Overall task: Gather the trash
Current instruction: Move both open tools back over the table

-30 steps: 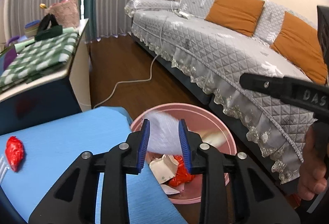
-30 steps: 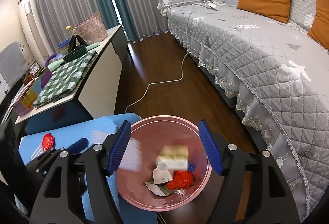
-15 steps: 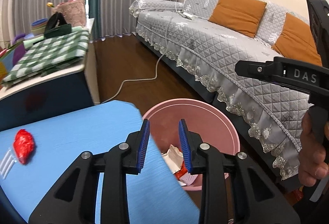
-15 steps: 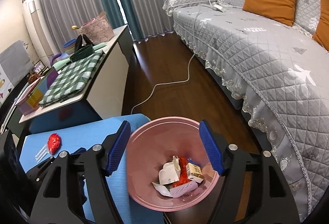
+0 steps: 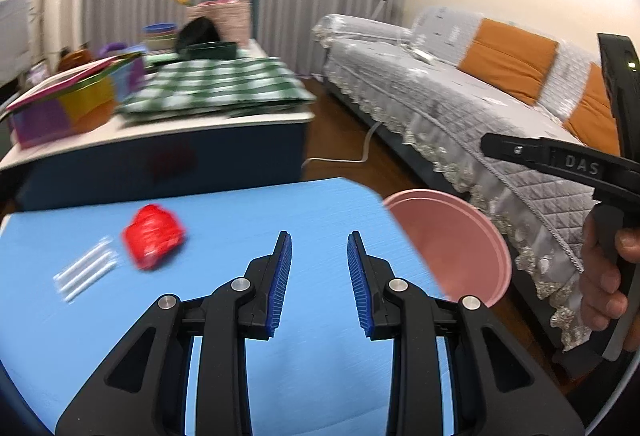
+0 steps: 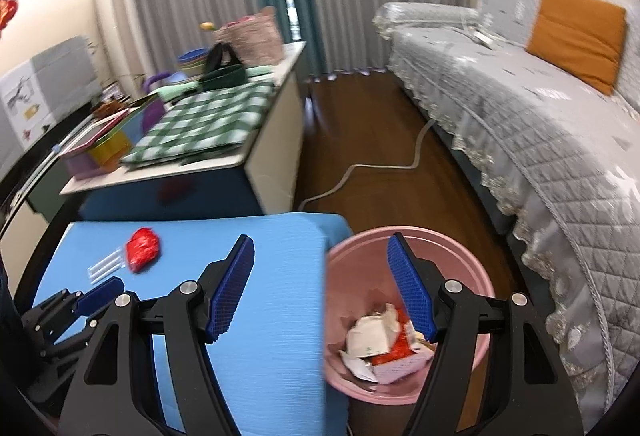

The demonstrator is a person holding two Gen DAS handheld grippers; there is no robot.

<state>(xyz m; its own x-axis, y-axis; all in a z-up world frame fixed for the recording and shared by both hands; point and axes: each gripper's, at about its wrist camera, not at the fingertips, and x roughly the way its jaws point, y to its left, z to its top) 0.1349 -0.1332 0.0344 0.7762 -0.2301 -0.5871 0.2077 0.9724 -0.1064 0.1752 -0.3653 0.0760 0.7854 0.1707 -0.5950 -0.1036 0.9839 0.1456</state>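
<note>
A crumpled red wrapper [image 5: 153, 235] lies on the blue table [image 5: 240, 220], with clear plastic straws [image 5: 86, 270] to its left. Both show in the right wrist view, the wrapper [image 6: 142, 250] and the straws [image 6: 106, 264]. A pink bin [image 6: 404, 248] beside the table holds paper and red trash [image 6: 384, 336]; its rim shows in the left wrist view [image 5: 472, 228]. My left gripper [image 5: 319, 278] is open and empty over the table, right of the wrapper. My right gripper [image 6: 320, 292] is wide open and empty, straddling the table edge and the bin.
A grey quilted sofa [image 6: 540, 108] with orange cushions runs along the right. A white cable [image 6: 372, 172] lies on the wood floor. A side table [image 6: 224, 160] behind carries a green checked cloth [image 6: 200, 124], boxes and baskets.
The white trash my left gripper held has dropped into the bin. My left gripper swung left from over the bin to over the table. The right gripper shifted left.
</note>
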